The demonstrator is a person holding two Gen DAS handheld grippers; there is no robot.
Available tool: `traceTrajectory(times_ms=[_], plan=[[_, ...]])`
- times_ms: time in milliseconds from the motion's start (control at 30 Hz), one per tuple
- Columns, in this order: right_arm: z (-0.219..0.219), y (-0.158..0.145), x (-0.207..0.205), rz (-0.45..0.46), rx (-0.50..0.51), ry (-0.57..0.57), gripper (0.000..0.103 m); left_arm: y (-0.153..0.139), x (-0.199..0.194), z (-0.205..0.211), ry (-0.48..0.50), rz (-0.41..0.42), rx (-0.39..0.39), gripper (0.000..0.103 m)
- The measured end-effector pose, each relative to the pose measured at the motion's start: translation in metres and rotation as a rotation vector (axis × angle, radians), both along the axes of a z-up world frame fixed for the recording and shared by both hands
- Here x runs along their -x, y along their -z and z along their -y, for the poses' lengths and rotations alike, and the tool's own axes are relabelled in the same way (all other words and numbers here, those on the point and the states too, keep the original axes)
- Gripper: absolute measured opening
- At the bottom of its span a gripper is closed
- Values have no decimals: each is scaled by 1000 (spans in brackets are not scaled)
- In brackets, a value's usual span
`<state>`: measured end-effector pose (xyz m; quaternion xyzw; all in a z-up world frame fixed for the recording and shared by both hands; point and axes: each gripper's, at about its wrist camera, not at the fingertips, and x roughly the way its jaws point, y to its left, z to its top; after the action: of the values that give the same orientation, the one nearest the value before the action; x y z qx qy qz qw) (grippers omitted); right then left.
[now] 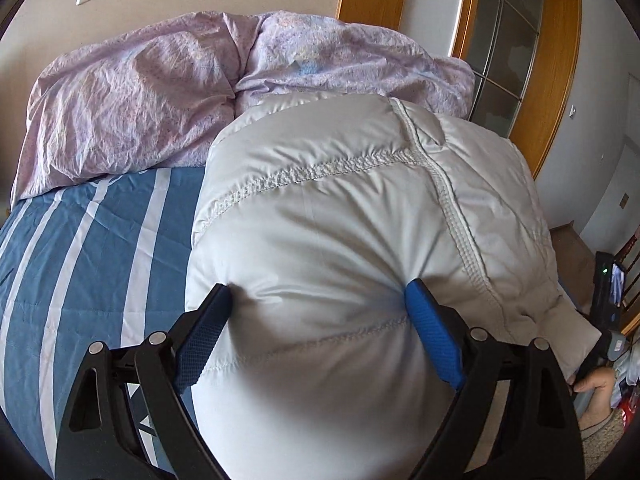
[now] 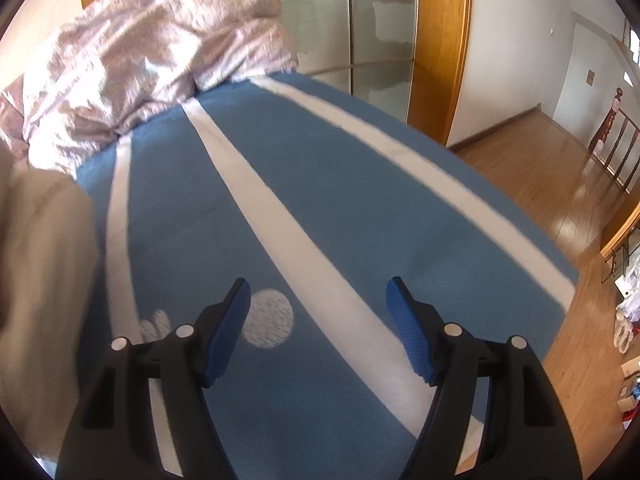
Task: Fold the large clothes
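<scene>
My left gripper (image 1: 318, 292) is clamped on the jacket (image 1: 360, 208): both blue pads (image 1: 424, 316) dent the puffy white fabric, which bulges up between the wide-set jaws and puckers at each contact. I judge the wide bite suits the padding; a narrower pinch would likely slip off the slick shell. The jacket lies on the bed (image 1: 88, 240), just in front of the quilt (image 1: 160, 92), with the striped sheet bare on its left side. My right gripper (image 2: 318, 308) hangs over the bed with jaws apart and nothing between them, probably waiting to take a second hold for a fold. The left view shows the grip, the jacket's stitched seams, and, past the jacket's right edge, a hand (image 1: 596, 384) on a black handle. The right view shows none of that grip; the jacket is only a pale blurred mass at its left edge (image 2: 44, 280). It does show the open stretch of bed beside the jacket, and the wooden floor (image 2: 540, 168) beyond the bed.
</scene>
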<state>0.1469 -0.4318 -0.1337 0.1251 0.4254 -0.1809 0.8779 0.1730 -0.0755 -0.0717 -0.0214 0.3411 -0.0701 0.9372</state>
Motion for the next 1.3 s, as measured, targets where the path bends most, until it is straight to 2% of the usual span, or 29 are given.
traceTrajectory(times_ms=[200, 367, 467, 600, 800, 1100, 1300], plan=[[-27, -77, 12, 176, 53, -91, 71, 5, -10, 5, 1, -22, -16, 90], [-84, -136, 15, 306, 82, -287, 73, 5, -12, 5, 1, -24, -16, 92], [-123, -150, 8, 327, 96, -408, 73, 6, -13, 4, -2, -25, -13, 92], [-168, -150, -11, 323, 116, -523, 73, 6, -14, 4, -2, -25, -8, 93], [-197, -130, -34, 279, 124, -559, 73, 7, -16, 0, -4, -23, 15, 96], [-192, -102, -60, 221, 107, -563, 74, 2, -21, -6, -6, -24, 54, 98], [-182, -87, -73, 199, 56, -561, 80, 1, -28, -13, -14, -31, 69, 99]])
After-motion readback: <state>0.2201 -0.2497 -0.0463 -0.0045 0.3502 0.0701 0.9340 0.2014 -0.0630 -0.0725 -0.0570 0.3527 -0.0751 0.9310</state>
